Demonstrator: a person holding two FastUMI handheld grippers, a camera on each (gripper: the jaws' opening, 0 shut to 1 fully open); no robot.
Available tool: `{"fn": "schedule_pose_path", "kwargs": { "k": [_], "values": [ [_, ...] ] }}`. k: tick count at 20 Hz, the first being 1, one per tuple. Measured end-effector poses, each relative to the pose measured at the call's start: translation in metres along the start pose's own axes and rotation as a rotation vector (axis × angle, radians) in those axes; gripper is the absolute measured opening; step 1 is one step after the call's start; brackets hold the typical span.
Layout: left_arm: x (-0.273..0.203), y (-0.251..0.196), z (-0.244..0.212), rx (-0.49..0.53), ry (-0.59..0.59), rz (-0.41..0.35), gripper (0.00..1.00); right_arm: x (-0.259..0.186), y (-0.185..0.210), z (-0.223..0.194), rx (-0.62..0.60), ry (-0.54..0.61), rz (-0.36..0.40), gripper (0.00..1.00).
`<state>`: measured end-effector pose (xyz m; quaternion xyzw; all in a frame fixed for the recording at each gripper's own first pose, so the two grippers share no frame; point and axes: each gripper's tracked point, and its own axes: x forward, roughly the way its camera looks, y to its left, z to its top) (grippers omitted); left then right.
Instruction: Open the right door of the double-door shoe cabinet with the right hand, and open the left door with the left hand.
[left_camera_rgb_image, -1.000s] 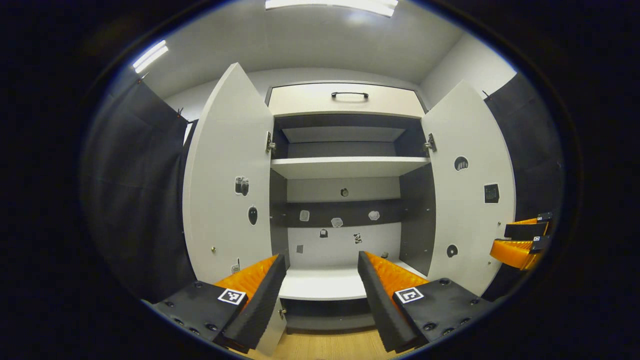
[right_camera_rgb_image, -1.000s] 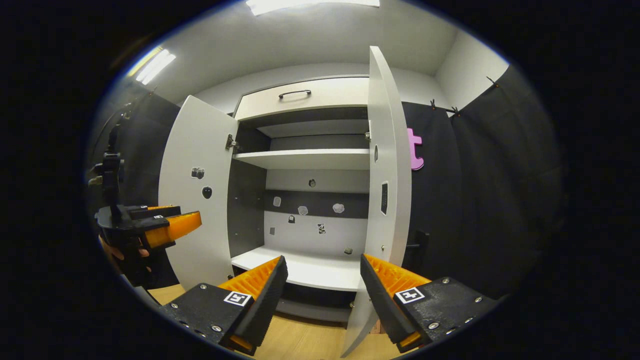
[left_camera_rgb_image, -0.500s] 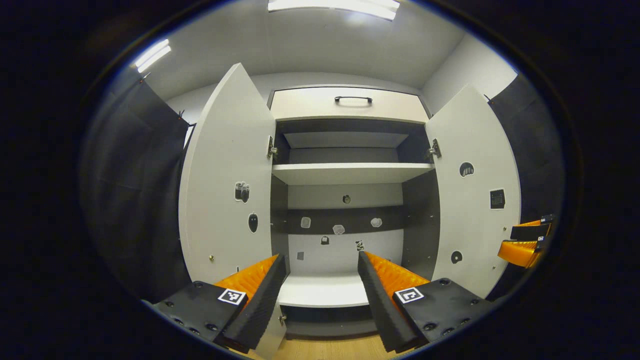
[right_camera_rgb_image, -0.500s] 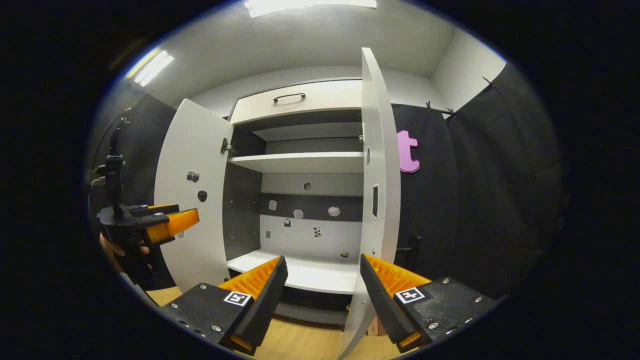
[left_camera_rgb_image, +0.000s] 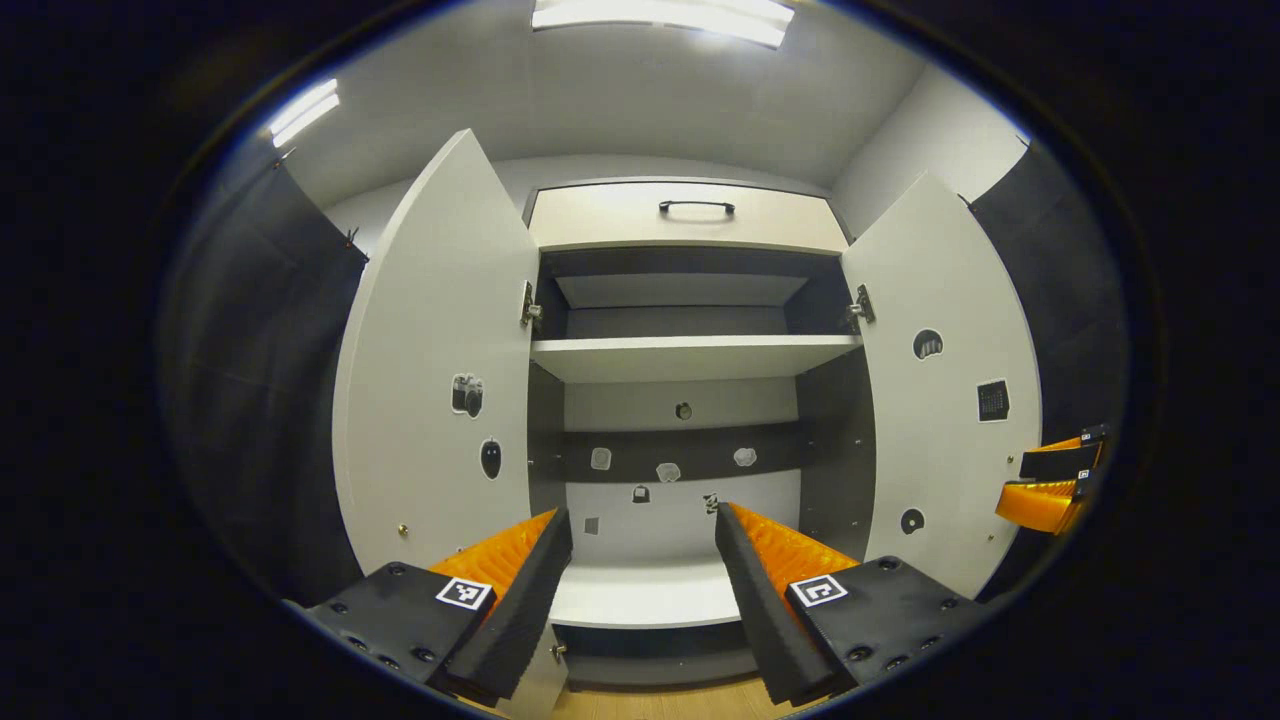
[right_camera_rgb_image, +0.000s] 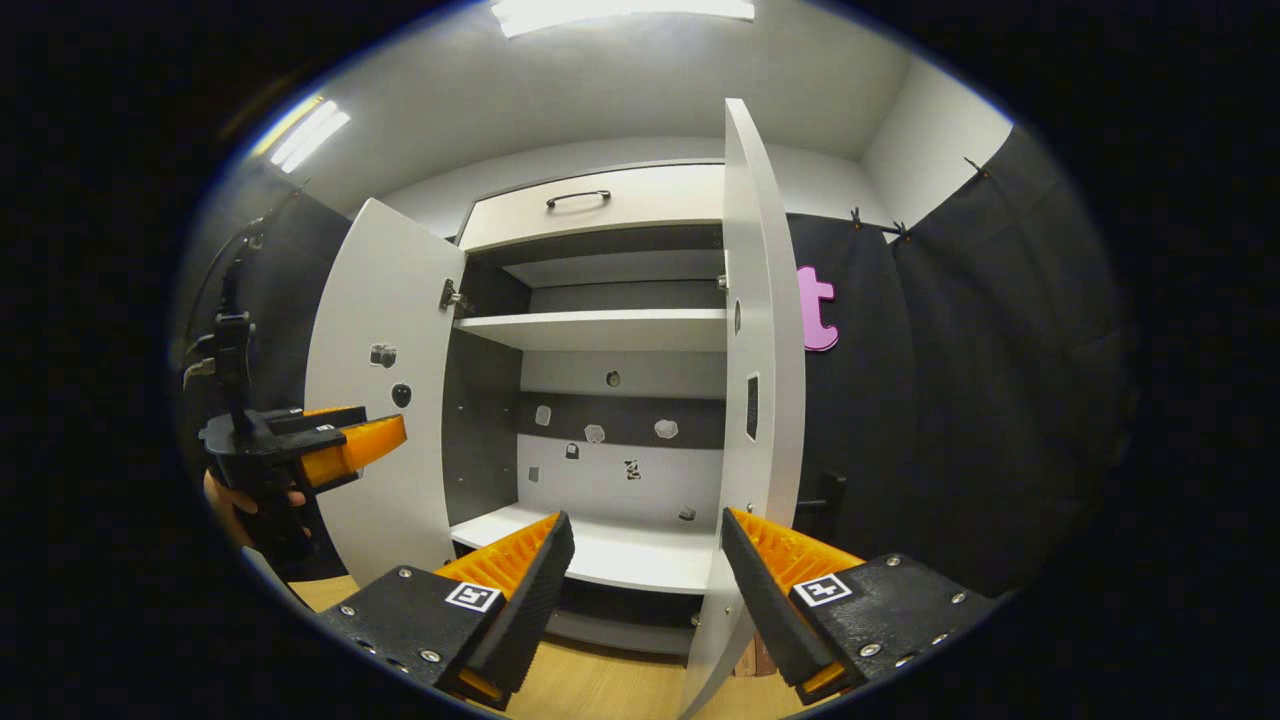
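While both doors stand open:
left door (left_camera_rgb_image: 435, 360): swung wide;
right door (left_camera_rgb_image: 945, 400): swung wide;
left gripper (left_camera_rgb_image: 640, 560): fingers apart, holding nothing;
right gripper (right_camera_rgb_image: 645, 570): fingers apart, holding nothing

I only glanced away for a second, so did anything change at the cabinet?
Hardly anything. Both white cabinet doors, left and right, stayed swung wide. The left gripper and right gripper stayed open and empty; only the cameras' aim drifted slightly.
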<state>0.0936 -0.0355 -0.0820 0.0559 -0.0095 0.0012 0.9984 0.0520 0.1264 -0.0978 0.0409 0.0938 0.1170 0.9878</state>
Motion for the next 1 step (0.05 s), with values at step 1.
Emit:
{"fn": "schedule_pose_path", "kwargs": {
  "k": [1],
  "values": [
    [0.0012, -0.0021, 0.0, -0.001, -0.003, -0.008, 0.93, -0.0015, -0.0003, -0.0006, 0.0, 0.003, -0.004, 0.91]
  ]
}}
